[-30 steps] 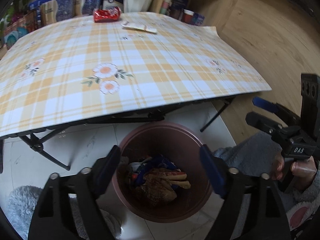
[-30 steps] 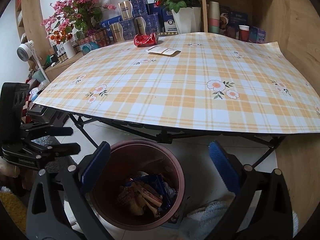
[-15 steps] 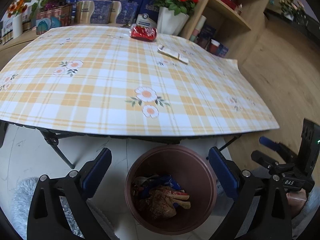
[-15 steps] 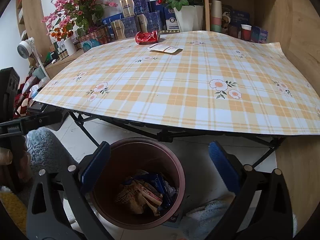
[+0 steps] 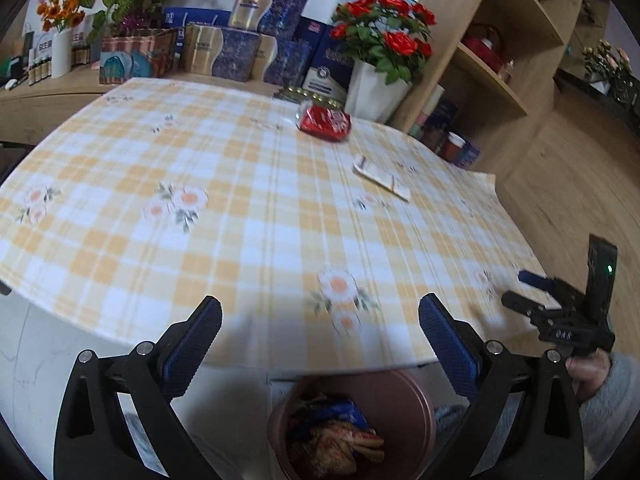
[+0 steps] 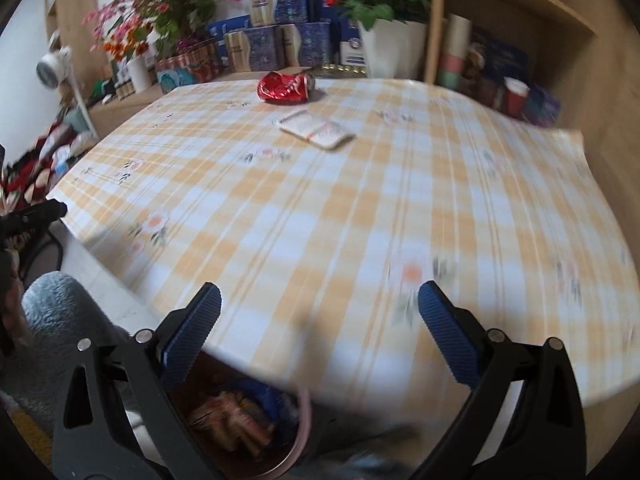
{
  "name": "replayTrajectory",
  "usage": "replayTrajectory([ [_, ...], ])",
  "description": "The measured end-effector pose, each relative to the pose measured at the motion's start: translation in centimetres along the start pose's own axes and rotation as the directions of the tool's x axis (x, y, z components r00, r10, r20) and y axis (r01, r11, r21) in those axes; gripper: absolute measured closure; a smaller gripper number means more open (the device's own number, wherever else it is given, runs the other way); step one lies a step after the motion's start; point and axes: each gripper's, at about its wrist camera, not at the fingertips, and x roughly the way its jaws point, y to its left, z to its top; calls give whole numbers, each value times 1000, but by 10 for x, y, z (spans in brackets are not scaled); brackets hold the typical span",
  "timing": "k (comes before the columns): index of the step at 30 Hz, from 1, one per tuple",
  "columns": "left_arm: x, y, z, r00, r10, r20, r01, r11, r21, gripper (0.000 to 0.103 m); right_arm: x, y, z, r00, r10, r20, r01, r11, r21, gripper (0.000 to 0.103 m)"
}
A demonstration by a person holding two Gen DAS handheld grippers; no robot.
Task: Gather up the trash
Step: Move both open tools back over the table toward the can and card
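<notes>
Two pieces of trash lie on the table covered in a yellow-and-white checked, flower-printed cloth [image 5: 256, 216]: one crushed red drink can [image 5: 323, 123] near the far edge, and one flat white paper packet [image 5: 381, 178] just nearer than the can, apart from it. One round brown plastic bin [image 5: 416, 400] stands on the pale floor below the near table edge, holding crumpled wrappers [image 5: 336, 436]; their number cannot be made out.

Left gripper [image 5: 320, 332]: jaws have just been opening and stand wide apart, nothing between them. Right gripper [image 6: 319, 330]: jaws wide apart, empty. In the left view the right gripper appears at the right margin, held by a hand [image 5: 588, 372] in a grey fleecy sleeve [image 5: 612, 412].

The bin is cut off by the lower frame edge in the left view and largely hidden under the tablecloth edge in the right view. The near cloth is motion-blurred in both views.

The cloth's middle and near area is bare. Stacked blue boxes [image 5: 240, 52] and one white pot of red roses [image 5: 372, 88] crowd the far edge; a wooden shelf unit [image 5: 500, 60] stands close at the right corner.
</notes>
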Motion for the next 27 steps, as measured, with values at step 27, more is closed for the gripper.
replayTrajectory([
  [27,63,46,84,1000,11,25,-9,995,-99,6,221,-7,173,956,153,-249,-215,945,-246,6],
])
